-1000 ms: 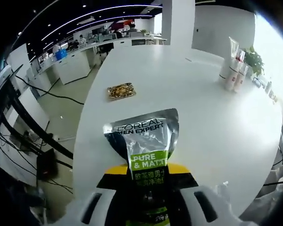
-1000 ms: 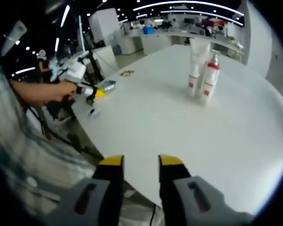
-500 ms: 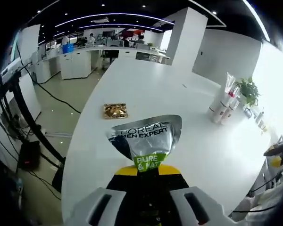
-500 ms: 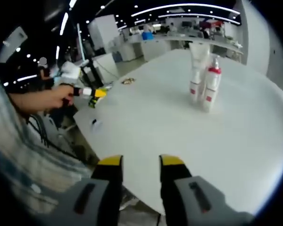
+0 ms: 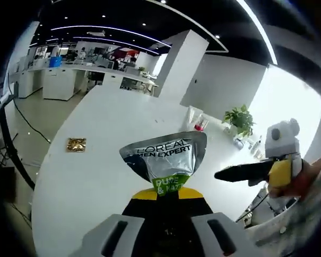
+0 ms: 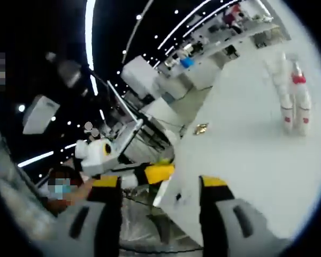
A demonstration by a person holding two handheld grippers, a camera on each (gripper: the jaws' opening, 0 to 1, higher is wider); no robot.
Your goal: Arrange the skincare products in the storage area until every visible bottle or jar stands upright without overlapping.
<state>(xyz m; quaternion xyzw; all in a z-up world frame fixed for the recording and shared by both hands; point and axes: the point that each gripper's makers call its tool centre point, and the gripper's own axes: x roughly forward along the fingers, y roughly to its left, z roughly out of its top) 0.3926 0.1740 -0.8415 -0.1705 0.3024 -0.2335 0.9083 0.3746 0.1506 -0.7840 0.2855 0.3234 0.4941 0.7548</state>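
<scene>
Since half a second ago the right gripper (image 5: 224, 174) has been brought into the left gripper view from the right, and the standing bottles (image 5: 196, 119) are seen farther off. A silver L'Oréal Men Expert tube (image 5: 164, 159) is pinched between the yellow-tipped jaws of the left gripper (image 5: 166, 194), crimped end up, over the white table (image 5: 96, 160). A small gold packet (image 5: 76, 144) lies on the table. In the right gripper view, that view's own jaws (image 6: 160, 182) are spread with nothing between them, and two white bottles with red (image 6: 294, 101) stand upright, touching.
</scene>
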